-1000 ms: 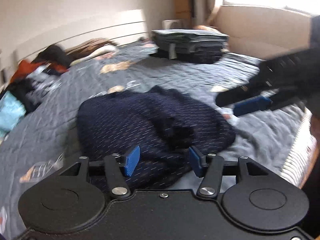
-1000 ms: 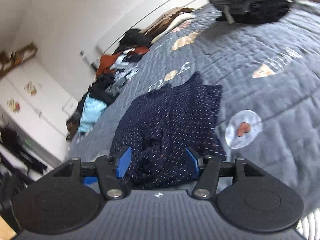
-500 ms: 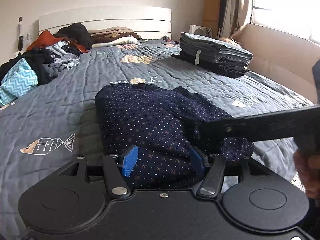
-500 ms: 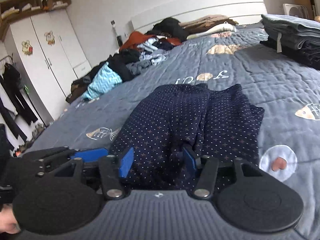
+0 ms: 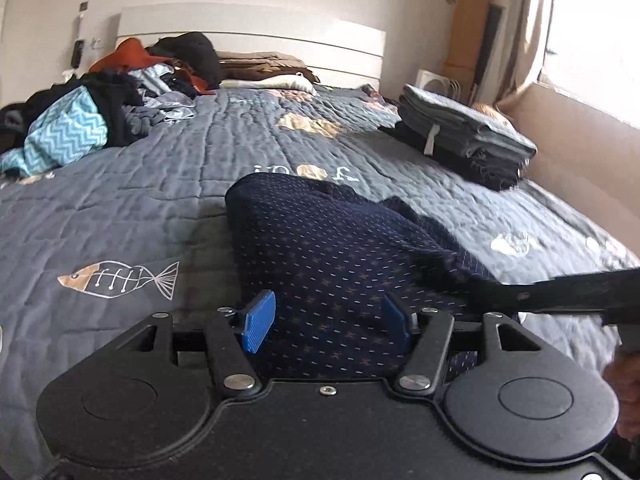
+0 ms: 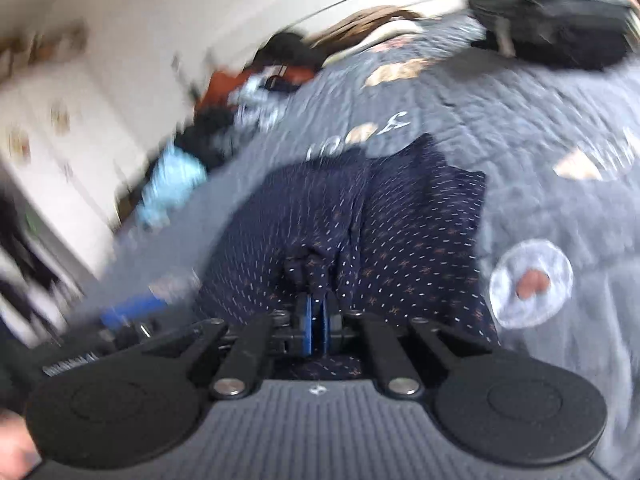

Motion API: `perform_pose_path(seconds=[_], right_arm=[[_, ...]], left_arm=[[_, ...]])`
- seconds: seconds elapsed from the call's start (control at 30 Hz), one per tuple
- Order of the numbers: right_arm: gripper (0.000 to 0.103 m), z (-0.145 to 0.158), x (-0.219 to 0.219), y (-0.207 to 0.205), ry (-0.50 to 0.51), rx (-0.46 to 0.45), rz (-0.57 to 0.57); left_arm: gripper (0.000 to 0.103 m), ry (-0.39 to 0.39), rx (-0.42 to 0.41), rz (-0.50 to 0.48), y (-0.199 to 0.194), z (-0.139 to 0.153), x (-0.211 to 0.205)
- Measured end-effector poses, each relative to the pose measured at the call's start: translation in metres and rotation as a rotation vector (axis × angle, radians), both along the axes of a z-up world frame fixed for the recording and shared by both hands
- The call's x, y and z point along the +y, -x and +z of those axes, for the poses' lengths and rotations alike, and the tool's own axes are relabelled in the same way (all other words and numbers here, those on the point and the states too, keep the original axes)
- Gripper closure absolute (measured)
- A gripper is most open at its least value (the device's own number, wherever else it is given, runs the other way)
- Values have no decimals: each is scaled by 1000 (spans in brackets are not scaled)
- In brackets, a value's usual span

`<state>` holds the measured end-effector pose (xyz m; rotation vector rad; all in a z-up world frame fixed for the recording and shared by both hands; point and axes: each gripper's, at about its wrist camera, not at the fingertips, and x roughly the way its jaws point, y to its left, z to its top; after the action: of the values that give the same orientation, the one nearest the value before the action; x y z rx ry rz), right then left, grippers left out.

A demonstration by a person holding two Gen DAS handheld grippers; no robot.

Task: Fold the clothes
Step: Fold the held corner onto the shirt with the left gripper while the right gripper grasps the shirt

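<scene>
Right wrist view: right gripper [image 6: 316, 326], jaws just closed, pinching a fold of the navy dotted fabric garment [image 6: 360, 232] lying near the foot edge of the grey quilted bed [image 5: 120, 208]. Left gripper [image 5: 326, 320]: jaws apart over the garment's near edge, pads clear of it.

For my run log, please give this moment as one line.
task: fold clothes | left gripper: open over navy garment | right gripper: just closed, pinching garment fold | bed

Daylight floods in from the window [image 5: 592, 20] at your left view's upper right, blowing it out. Your right view smears heavily with motion blur; fisheye bends both frames' edges.
</scene>
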<state>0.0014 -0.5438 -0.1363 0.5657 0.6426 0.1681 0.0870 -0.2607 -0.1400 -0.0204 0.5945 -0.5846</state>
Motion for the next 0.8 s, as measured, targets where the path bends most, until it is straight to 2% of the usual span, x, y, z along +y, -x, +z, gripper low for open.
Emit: perform_pose_path(seconds=[0.03,0.07,0.17,0.2,0.3,0.37,0.4,0.47,0.53,0.63,0.8], right_arm=[[98,-1,-9,3,-55,4,-19],[98,-3,-13,4,-63,27,-25],[98,-19,-8,-1,42,144,-28],[98,-20,-8,1,58,156,-37],[96,-10,-11,11,61,122,-68],[94,-4,-17,17,-9,83,-71],[90,-4,-21,18,-49,74,-76],[77,-7,-27,18,-116,69,-89],[59,-11,-29,15,-136,69,-90],[53,-14,-23,8,-103,67,-66],[47,-27,-18,3,-162,104,-42]], left_arm=[[45,7,6,4,-1,0,1],[45,6,10,8,-2,0,2],[44,-13,18,11,-3,-2,0],[44,-14,18,9,-3,-2,0],[43,-13,18,5,-2,-1,0],[42,-10,25,3,-2,-2,-1],[42,-12,27,2,-2,-2,-1],[41,-15,28,-4,-1,-3,-2],[41,-14,26,-11,0,-2,-3],[41,-17,24,-18,1,-2,-5],[41,-14,22,-18,1,-2,-4]])
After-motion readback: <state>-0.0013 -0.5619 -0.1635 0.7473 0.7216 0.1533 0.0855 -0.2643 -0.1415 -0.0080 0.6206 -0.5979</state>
